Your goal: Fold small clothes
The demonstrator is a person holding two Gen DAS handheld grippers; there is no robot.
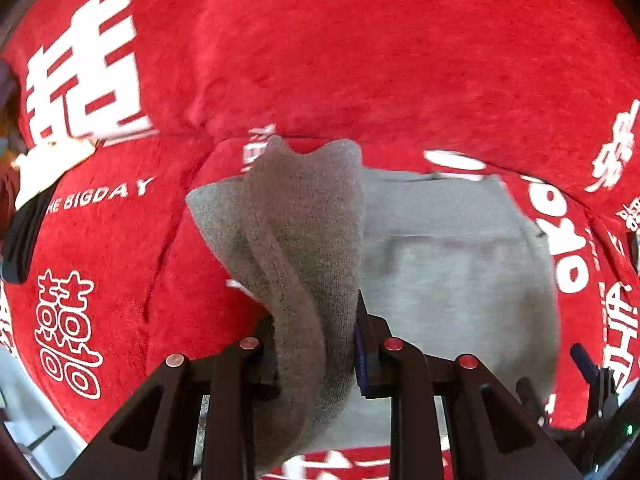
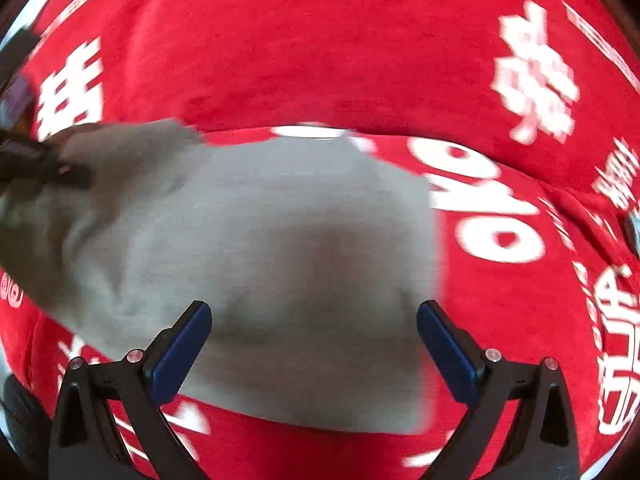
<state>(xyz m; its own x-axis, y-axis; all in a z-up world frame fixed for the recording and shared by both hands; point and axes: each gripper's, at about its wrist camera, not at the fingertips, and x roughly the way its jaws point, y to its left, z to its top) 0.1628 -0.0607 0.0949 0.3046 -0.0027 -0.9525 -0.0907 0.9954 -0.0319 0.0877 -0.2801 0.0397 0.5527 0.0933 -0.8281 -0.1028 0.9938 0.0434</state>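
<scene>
A small grey knit garment (image 1: 460, 264) lies on a red cloth with white print (image 1: 320, 60). My left gripper (image 1: 316, 344) is shut on the garment's left edge and holds a bunched fold (image 1: 304, 220) lifted above the cloth. In the right wrist view the garment (image 2: 280, 260) lies mostly flat, its left part raised by the left gripper (image 2: 52, 164). My right gripper (image 2: 314, 336) is open and empty, just above the garment's near edge, with its blue pads (image 2: 184, 344) wide apart.
The red cloth (image 2: 320, 40) covers the whole surface and has a raised crease across the middle. A black and white object (image 1: 36, 200) lies at the left edge. The right gripper's arm (image 1: 592, 384) shows at lower right in the left wrist view.
</scene>
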